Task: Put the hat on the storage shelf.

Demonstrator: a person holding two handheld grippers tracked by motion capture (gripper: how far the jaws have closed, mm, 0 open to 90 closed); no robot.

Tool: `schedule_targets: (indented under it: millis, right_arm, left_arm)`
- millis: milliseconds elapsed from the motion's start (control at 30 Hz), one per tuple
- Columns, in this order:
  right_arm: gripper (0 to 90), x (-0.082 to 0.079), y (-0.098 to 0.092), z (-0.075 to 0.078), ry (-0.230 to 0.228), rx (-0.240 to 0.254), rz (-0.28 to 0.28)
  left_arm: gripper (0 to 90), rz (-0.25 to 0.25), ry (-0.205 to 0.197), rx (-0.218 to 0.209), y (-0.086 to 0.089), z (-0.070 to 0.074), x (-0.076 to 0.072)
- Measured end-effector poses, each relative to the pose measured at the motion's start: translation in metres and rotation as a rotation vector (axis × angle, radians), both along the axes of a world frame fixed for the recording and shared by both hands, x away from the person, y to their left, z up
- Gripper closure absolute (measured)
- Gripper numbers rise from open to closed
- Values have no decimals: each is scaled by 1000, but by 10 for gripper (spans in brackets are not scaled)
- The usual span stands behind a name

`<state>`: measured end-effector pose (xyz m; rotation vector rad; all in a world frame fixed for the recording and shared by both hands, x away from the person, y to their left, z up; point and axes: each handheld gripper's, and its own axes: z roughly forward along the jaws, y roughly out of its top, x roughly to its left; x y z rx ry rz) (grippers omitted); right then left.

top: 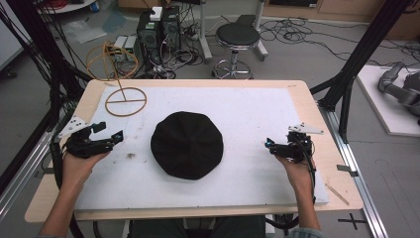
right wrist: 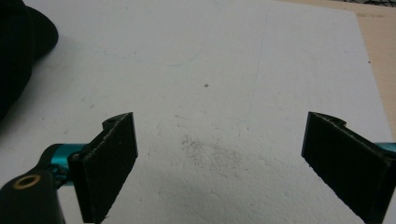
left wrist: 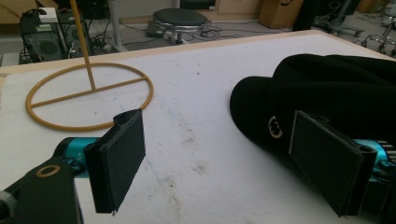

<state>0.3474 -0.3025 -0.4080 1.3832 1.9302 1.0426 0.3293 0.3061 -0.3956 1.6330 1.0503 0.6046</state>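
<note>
A black cap (top: pixel 186 144) lies flat in the middle of the white board (top: pixel 247 109). In the left gripper view the cap (left wrist: pixel 327 88) shows a small gold emblem (left wrist: pixel 275 127) on its near side. My left gripper (top: pixel 111 131) is held left of the cap, pointing toward it, apart from it. Its jaws stand wide open (left wrist: pixel 217 140) with bare board between them. My right gripper (top: pixel 270 145) hovers to the right of the cap, also open (right wrist: pixel 219 135) over bare board. An edge of the cap (right wrist: pixel 18 46) sits at the top left of the right gripper view.
A yellow wire stand with a ring base (top: pixel 125 101) and an upright stem (left wrist: pixel 81 44) stands at the board's back left. The wooden table edge (top: pixel 317 114) frames the board. Beyond the table are a stool (top: pixel 237 37), computers (top: pixel 158 29) and floor cables.
</note>
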Motion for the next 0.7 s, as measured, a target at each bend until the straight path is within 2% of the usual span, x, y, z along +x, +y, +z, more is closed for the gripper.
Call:
schedule_targets:
  millis: [200, 400, 500, 700]
  right_arm:
    - [102, 0, -1, -1, -1, 4, -4]
    - [102, -2, -1, 0, -3, -2, 1]
    - [103, -4, -2, -1, 0, -1, -4]
    - [103, -7, -4, -1, 6, -6, -3]
  left_arm:
    - [191, -7, -3, -12, -1, 1, -1]
    - [194, -11, -7, -49, -4, 4, 2]
    - [205, -33, -3, -56, -7, 4, 3]
    - [212, -66, -30, -79, -16, 6, 4]
